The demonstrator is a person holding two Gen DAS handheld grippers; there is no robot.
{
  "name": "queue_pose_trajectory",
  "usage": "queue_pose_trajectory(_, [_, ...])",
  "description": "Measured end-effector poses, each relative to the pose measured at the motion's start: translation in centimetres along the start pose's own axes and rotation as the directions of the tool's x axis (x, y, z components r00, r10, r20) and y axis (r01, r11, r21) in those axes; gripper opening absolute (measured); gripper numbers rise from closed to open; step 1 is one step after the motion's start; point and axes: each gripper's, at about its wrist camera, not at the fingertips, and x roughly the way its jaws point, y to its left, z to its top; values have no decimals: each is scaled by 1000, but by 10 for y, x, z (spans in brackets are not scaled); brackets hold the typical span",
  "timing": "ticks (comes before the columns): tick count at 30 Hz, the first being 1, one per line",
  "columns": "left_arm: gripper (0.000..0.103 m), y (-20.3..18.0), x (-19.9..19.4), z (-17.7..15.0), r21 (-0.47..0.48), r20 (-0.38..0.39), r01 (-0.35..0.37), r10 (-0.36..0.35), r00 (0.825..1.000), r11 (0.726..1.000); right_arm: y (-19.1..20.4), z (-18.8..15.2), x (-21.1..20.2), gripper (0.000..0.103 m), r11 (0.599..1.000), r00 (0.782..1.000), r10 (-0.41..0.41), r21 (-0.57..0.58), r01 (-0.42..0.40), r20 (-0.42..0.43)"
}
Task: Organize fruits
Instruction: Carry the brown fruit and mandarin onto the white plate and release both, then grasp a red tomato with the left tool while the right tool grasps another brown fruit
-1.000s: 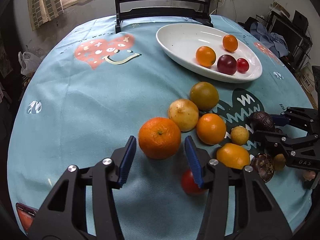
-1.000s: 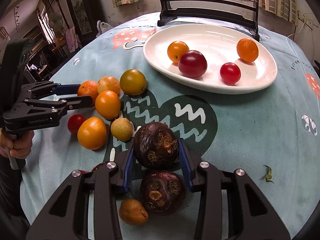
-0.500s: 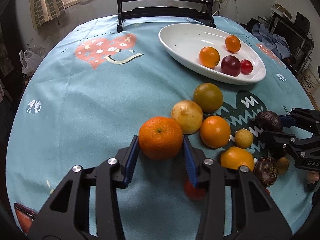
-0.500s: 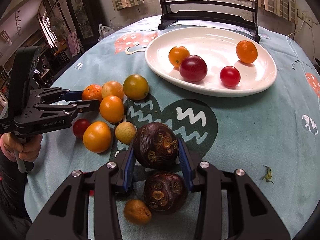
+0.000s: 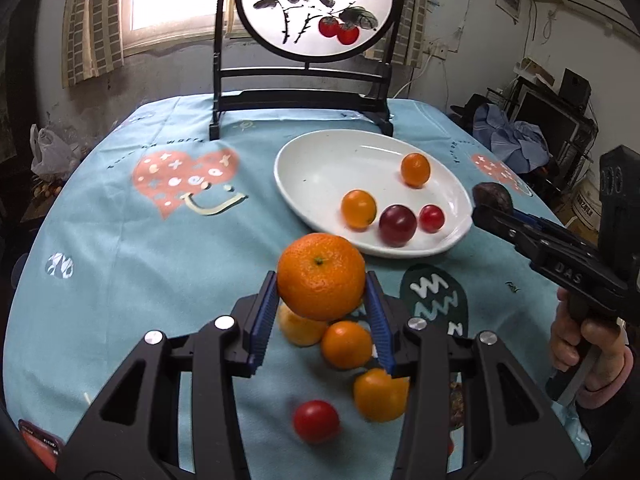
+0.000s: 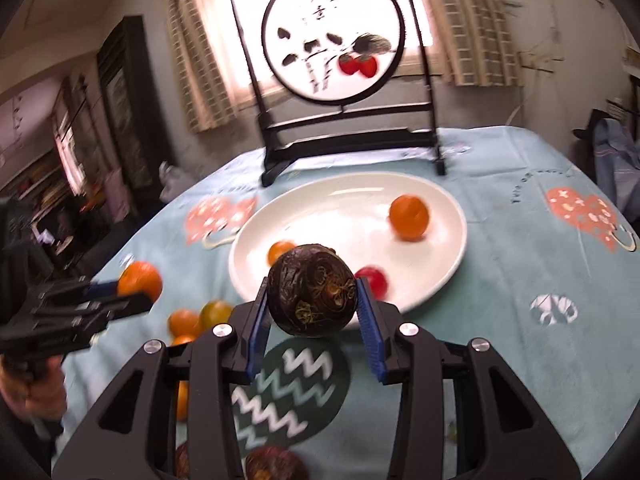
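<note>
My left gripper is shut on a large orange mandarin and holds it above the table, short of the white oval plate. My right gripper is shut on a dark wrinkled passion fruit and holds it up at the plate's near rim. The plate holds two small oranges, a dark plum and a red cherry tomato. The right gripper also shows at the right of the left wrist view, beside the plate.
Loose fruit lies on the blue tablecloth under my left gripper: oranges, a red tomato. More dark fruit lies below my right gripper. A round painted screen on a black stand rises behind the plate. The left gripper shows at the left of the right wrist view.
My left gripper closed on the mandarin and lifted it toward the plate. My right gripper lifted the passion fruit off the table and moved it to the plate's rim.
</note>
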Motion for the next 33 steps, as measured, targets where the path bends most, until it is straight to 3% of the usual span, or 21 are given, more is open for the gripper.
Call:
queue_pose_trajectory(6, [44, -25, 44, 35, 35, -43, -18, 20, 999, 999, -22, 13, 33, 41, 997, 998, -62, 52, 63, -21])
queue_pose_trajectory(15, [44, -11, 104, 67, -32, -98, -87, 83, 992, 996, -43, 18, 52, 41, 994, 998, -51, 95, 55, -45])
queue_pose_trajectory(17, [44, -9, 111, 68, -46, -114, -95, 89, 990, 994, -43, 18, 55, 48, 993, 997, -66, 92, 71, -50])
queue_pose_trajectory(18, [46, -8, 111, 67, -53, -119, -95, 88, 989, 994, -42, 19, 54, 51, 992, 995, -82, 87, 86, -53])
queue_pose_trajectory(19, [56, -8, 110, 66, -61, -125, -91, 83, 989, 994, -41, 19, 52, 57, 992, 995, -89, 81, 93, -54])
queue_pose_trajectory(22, [77, -9, 88, 66, -58, -69, -102, 98, 993, 993, -35, 23, 38, 57, 995, 996, -79, 56, 81, -30])
queue_pose_trajectory(24, [84, -8, 70, 66, -56, -26, -118, 117, 993, 991, -25, 22, 26, 59, 997, 997, -71, 18, 71, -19])
queue_pose_trajectory(27, [92, -1, 46, 60, -74, 6, -123, 123, 992, 990, -7, 16, 14, 61, 999, 999, -30, -40, 29, -35])
queue_pose_trajectory(30, [92, 13, 28, 42, -88, 18, -136, 138, 990, 987, 17, 6, 11, 61, 993, 991, 35, -107, -49, -129])
queue_pose_trajectory(33, [92, 29, 17, 22, -106, 6, -152, 153, 988, 983, 32, -8, 7, 61, 983, 980, 37, -167, -71, -196])
